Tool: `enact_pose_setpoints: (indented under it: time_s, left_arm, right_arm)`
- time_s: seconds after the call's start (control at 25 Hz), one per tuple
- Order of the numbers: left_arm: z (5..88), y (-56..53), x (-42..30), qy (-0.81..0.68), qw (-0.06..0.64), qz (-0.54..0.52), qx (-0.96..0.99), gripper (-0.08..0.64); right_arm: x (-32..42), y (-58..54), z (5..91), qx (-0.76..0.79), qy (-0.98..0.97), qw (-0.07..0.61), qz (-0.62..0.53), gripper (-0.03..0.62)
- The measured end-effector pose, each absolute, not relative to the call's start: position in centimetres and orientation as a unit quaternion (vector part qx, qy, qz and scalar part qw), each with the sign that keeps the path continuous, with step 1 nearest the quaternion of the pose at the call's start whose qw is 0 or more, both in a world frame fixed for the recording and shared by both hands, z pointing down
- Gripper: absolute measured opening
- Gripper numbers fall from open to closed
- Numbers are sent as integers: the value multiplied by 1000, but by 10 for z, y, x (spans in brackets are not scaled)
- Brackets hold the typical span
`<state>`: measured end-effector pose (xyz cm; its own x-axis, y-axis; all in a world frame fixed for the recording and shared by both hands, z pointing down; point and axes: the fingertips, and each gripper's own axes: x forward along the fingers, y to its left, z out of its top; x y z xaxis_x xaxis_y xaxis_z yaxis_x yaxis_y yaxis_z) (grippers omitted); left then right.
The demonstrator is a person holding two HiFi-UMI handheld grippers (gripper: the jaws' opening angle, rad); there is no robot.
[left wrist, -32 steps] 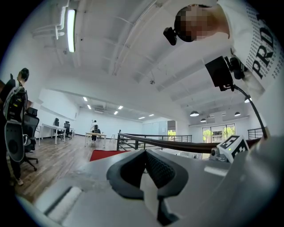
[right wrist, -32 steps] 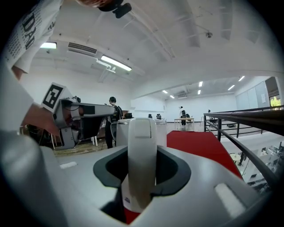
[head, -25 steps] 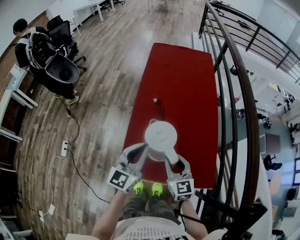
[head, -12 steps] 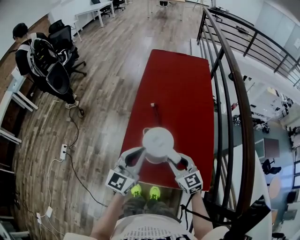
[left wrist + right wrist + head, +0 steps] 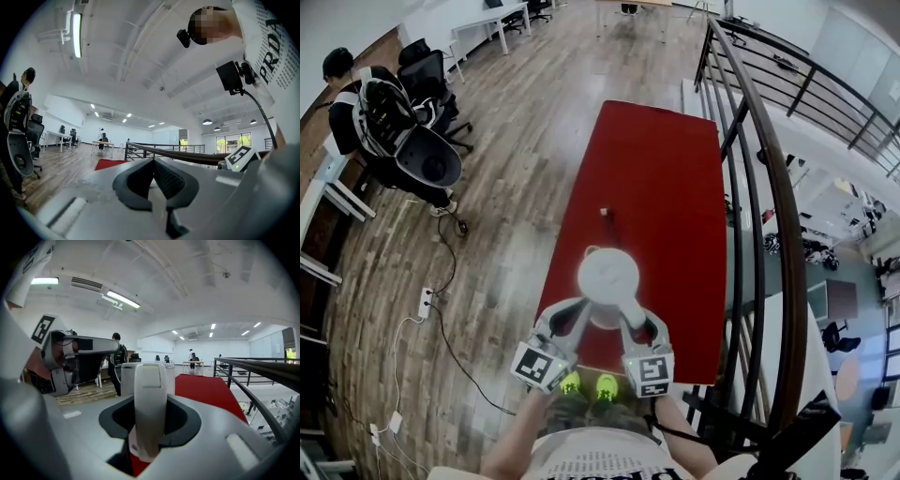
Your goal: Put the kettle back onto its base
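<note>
A white kettle (image 5: 607, 277) hangs over the near end of the red table (image 5: 666, 178), seen from above with its round lid up. Its handle (image 5: 150, 404) runs back between the jaws of my right gripper (image 5: 630, 317), which is shut on it; the kettle body (image 5: 123, 378) stands just beyond. My left gripper (image 5: 584, 311) sits close against the kettle's left side, and in its own view its pads (image 5: 164, 176) meet with nothing between them. A small white plug with a dark cord (image 5: 607, 216) lies on the table beyond the kettle. I cannot make out the base.
A black metal railing (image 5: 769, 187) runs along the table's right side. Wooden floor (image 5: 506, 169) lies to the left, with cables and a power strip (image 5: 427, 300). A person with office chairs (image 5: 403, 131) stands at the far left.
The kettle and both grippers have stayed together over the table's near end; the picture has only shifted slightly, with the right gripper drawn a little to the left.
</note>
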<state>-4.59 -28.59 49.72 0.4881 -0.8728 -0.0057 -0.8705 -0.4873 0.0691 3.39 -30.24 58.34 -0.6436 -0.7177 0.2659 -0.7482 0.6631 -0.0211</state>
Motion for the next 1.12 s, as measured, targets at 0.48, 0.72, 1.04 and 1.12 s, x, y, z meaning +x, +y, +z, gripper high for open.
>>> enact_pose_setpoints:
  time_s: [0.48,0.72,1.04,1.12]
  left_arm:
    - [500,-285,-51,-507,42,-34,860,-8]
    - [501,-285,-59,-507,44,-32,860,-8]
    - [504,-287,-60,-500,52,-32,864,-8]
    - [503,-288,-58,-498,52,-32,865,-8]
  right_arm:
    - [4,-286,588,435,-886,133,85,124]
    - [5,-296,582,393,-908,132,61,121]
    - [21,-299,587,312,-941,122,55,120]
    - [27,-303,589,275,-953,121,50,120]
